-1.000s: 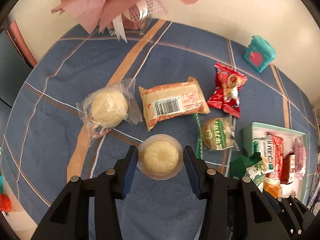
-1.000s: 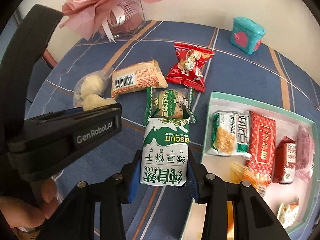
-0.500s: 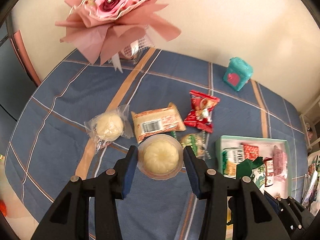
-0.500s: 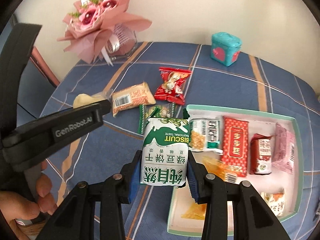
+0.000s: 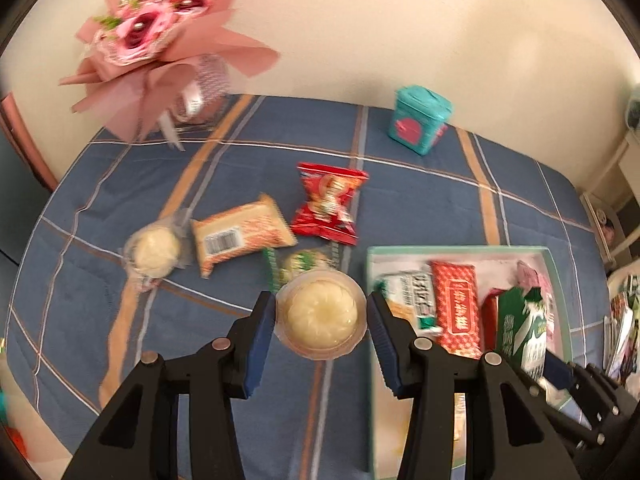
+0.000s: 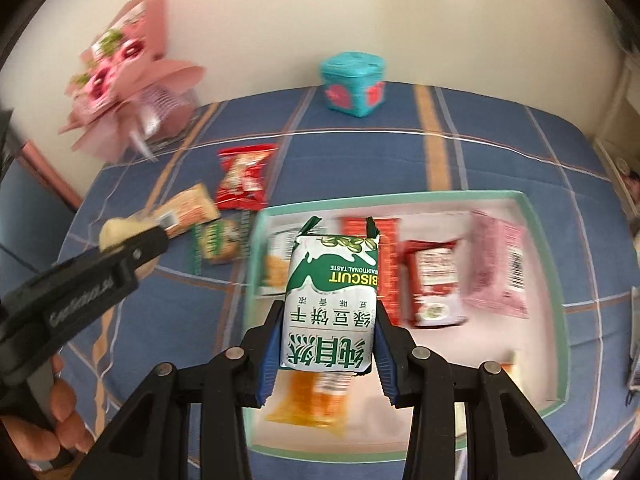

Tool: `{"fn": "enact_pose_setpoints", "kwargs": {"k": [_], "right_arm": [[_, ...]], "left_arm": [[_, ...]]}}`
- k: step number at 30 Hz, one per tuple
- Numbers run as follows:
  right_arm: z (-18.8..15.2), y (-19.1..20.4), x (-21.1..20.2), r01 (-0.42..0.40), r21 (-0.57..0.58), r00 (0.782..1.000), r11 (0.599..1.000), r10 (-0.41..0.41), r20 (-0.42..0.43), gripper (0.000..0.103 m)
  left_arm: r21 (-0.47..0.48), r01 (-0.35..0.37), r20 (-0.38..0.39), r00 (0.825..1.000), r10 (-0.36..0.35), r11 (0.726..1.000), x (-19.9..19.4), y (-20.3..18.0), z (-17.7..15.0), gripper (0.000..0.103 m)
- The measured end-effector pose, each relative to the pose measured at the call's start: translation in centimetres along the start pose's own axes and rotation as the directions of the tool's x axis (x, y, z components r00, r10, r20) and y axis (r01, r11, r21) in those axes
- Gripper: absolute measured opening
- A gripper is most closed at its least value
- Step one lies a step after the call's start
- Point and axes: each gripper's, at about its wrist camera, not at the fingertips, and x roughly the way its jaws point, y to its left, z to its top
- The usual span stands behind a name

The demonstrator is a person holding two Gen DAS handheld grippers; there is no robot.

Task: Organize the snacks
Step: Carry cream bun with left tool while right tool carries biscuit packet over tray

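My left gripper (image 5: 321, 322) is shut on a round clear cup of pale jelly (image 5: 321, 314), held above the blue checked tablecloth just left of the box. My right gripper (image 6: 327, 334) is shut on a green and white biscuit pack (image 6: 331, 300), held over the green-rimmed box (image 6: 558, 264). The same biscuit pack (image 5: 520, 328) shows at the right of the left wrist view, above the box (image 5: 370, 264). Several wrapped snacks lie inside the box. On the cloth lie a red packet (image 5: 328, 204), an orange packet (image 5: 240, 234), a wrapped pale bun (image 5: 154, 250) and a small green packet (image 6: 216, 240).
A pink flower bouquet (image 5: 160, 44) stands at the back left by the wall. A teal tin (image 5: 420, 118) sits at the back of the table. A person's fingers (image 6: 60, 420) hold the left gripper's handle. Clutter lies past the table's right edge (image 5: 620, 328).
Both grippers rose and moved right with their snacks. The biscuit pack now hangs over the box instead of the cloth, and the jelly cup has neared the box's left rim.
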Motion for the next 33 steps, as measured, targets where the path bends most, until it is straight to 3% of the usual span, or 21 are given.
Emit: {"fn": "enact_pose_setpoints", "kwargs": {"k": [11, 20, 33], "right_arm": [[-0.1, -7.7, -0.7, 0.03, 0.155, 1.0, 0.987, -0.03, 0.002, 0.043], [-0.5, -11.7, -1.8, 0.05, 0.226, 0.998, 0.973, -0.054, 0.012, 0.043], [-0.8, -12.5, -1.7, 0.043, 0.242, 0.999, 0.969, -0.044, -0.001, 0.044]], "left_arm": [[0.121, 0.061, -0.035, 0.998, -0.057, 0.991, 1.1, -6.7, -1.4, 0.049], [0.196, 0.097, -0.055, 0.995, -0.088, 0.976, 1.6, -10.6, -2.6, 0.049], [0.268, 0.094, -0.047, 0.995, -0.085, 0.959, 3.0, -13.3, -3.5, 0.049]]}}
